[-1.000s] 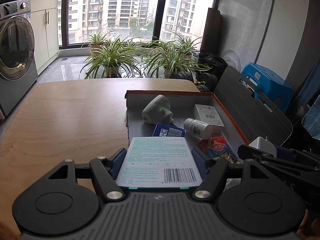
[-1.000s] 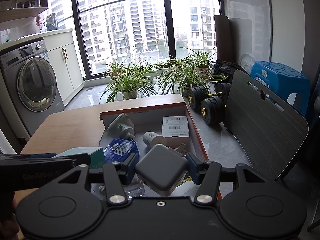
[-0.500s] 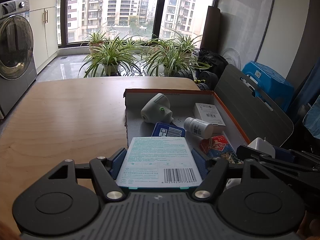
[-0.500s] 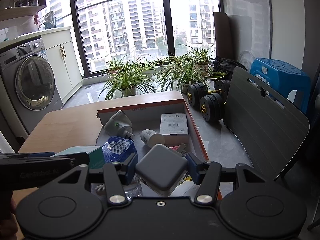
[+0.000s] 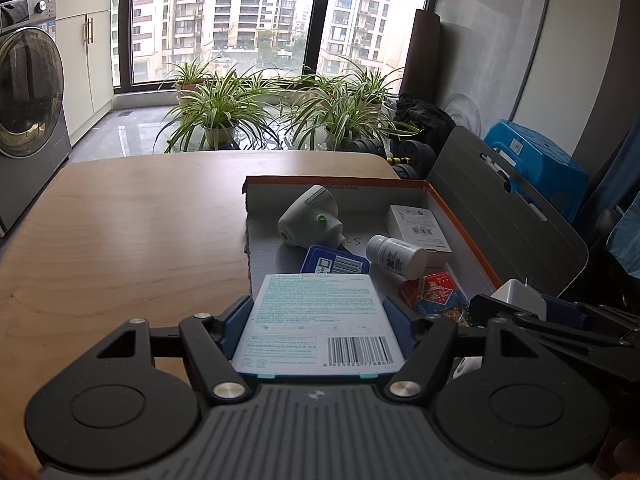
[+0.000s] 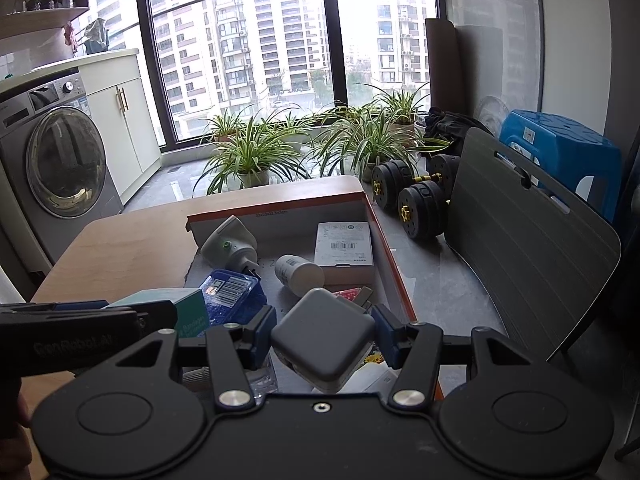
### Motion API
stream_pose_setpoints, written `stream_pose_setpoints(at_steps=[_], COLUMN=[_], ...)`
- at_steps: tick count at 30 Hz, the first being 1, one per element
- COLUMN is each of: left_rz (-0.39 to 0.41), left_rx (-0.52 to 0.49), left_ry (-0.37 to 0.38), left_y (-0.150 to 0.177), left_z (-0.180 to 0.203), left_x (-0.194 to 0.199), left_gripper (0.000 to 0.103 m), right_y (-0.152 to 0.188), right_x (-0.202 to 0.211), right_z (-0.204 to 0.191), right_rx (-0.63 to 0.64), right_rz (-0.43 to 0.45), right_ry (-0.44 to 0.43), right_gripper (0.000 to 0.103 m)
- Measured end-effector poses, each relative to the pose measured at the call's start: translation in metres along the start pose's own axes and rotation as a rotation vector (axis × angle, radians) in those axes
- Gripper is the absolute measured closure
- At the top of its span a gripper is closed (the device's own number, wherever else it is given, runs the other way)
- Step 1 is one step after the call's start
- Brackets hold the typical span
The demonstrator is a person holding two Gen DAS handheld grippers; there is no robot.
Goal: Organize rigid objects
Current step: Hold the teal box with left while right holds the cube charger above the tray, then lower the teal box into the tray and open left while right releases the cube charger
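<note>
My left gripper (image 5: 318, 322) is shut on a flat teal bandage box (image 5: 320, 322), barcode side up, held over the near end of an open orange-edged cardboard box (image 5: 460, 220). My right gripper (image 6: 324, 336) is shut on a grey square charger (image 6: 322, 340) with its plug prongs facing away, over the same box's near right part. Inside the box lie a white nozzle-shaped device (image 5: 310, 216), a blue case (image 5: 334, 264), a white pill bottle (image 5: 396, 255), a white carton (image 5: 418, 228) and a red packet (image 5: 434, 294). The left gripper with the bandage box (image 6: 176, 310) shows at the left of the right wrist view.
The box sits at the right end of a wooden table (image 5: 120, 232). A grey slatted chair back (image 6: 528, 248) stands right of it. Dumbbells (image 6: 416, 196), a blue stool (image 6: 560, 148), potted plants (image 5: 216, 108) and a washing machine (image 6: 60, 164) are on the floor beyond.
</note>
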State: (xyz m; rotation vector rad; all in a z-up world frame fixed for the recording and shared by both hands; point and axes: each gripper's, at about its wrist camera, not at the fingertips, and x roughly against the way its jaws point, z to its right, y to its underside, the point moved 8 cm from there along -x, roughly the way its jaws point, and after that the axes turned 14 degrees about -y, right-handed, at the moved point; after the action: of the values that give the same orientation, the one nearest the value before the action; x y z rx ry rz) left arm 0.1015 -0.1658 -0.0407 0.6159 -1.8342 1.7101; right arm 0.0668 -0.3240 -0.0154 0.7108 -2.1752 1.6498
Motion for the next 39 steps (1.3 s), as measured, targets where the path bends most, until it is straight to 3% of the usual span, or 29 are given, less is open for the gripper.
stream_pose_setpoints(at_steps=[13,26,31,35,39], left_rz=[-0.015,-0.011,-0.022,-0.009,-0.007], left_rx=[0.006,-0.009,0.009,0.016,0.019], left_ry=[0.003,0.027,0.074,0.111,0.099], left_y=[-0.001,-0.006,-0.006,-0.006,-0.006], left_z=[0.0,0.014,0.02,0.025,0.023], left_x=[-0.007,-0.014,-0.011,-0.002,0.004], left_gripper=[0.031,0.031,0.031,0.014,0.014], right_y=[0.015,0.035,0.04,0.043,0.049], right_x=[0.017,0.108,0.138,0.163,0.192], right_z=[0.007,0.017,0.015,0.011,0.004], right_rx=[-0.013,-0.033,-0.037,-0.041,-0.031], right_rz=[-0.004,0.053,0.073,0.081,0.093], right_ry=[-0.002,0.052,0.065,0.068,0.068], right_gripper=[0.036,0.033,0.03,0.029,0.027])
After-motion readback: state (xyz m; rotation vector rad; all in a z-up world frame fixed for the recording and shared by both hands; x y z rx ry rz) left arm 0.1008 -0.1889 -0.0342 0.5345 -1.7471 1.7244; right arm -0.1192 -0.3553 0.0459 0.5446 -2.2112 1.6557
